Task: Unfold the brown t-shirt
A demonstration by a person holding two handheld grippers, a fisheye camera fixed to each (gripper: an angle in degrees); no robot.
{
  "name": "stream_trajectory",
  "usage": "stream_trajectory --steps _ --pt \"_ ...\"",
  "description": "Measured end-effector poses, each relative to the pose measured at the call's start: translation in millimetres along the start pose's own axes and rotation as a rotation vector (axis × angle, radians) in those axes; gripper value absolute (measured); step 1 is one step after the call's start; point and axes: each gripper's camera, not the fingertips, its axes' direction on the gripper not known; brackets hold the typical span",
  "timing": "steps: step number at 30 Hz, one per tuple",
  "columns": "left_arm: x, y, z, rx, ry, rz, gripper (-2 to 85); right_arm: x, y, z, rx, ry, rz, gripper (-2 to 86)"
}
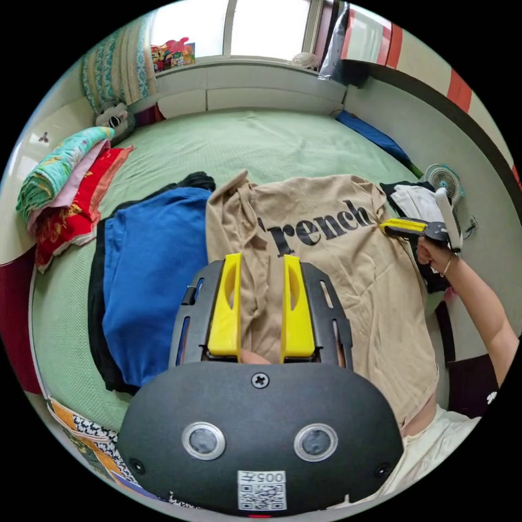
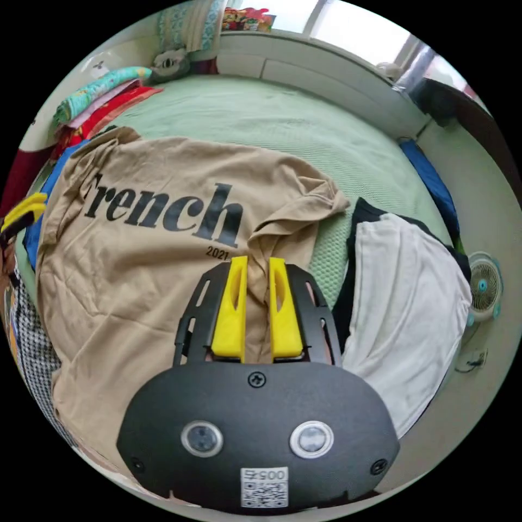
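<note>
The brown t-shirt (image 1: 337, 272) lies spread on the green bed (image 1: 244, 136), black lettering up, its sleeves still bunched. In the left gripper view, my left gripper (image 1: 262, 258) stands over the shirt's left side, jaws nearly together with a ridge of cloth between them. In the right gripper view, my right gripper (image 2: 258, 261) pinches a raised fold of the t-shirt (image 2: 136, 261) beside its crumpled right sleeve. The right gripper (image 1: 389, 225) also appears in the left gripper view, held by a hand at the shirt's right sleeve. The left gripper (image 2: 24, 209) sits at the shirt's far left edge.
A blue garment (image 1: 147, 283) over a black one lies left of the shirt. A white garment with black trim (image 2: 402, 293) lies to its right. Folded bedding (image 1: 65, 185) is stacked at the bed's left. A small fan (image 2: 484, 285) stands on the floor. The person's arm (image 1: 478, 304) reaches in from the right.
</note>
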Motion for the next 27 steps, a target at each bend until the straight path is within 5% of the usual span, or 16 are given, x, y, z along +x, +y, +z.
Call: stream_trajectory --steps 8,17,23,27 --pt "6 -3 22 -0.098 -0.102 0.037 12.5 87 32 -40 0.026 0.094 0.327 -0.5" --pt "-6 -7 0 -0.084 -0.174 0.049 4.2 98 59 -85 0.109 -0.02 0.237 5.6" --pt "-85 9 -51 0.032 -0.139 -0.21 3.9 83 70 -109 0.192 -0.054 0.178 5.6" --pt "-151 44 -43 0.013 0.108 -0.448 4.8 57 64 -110 0.182 -0.105 0.096 6.2"
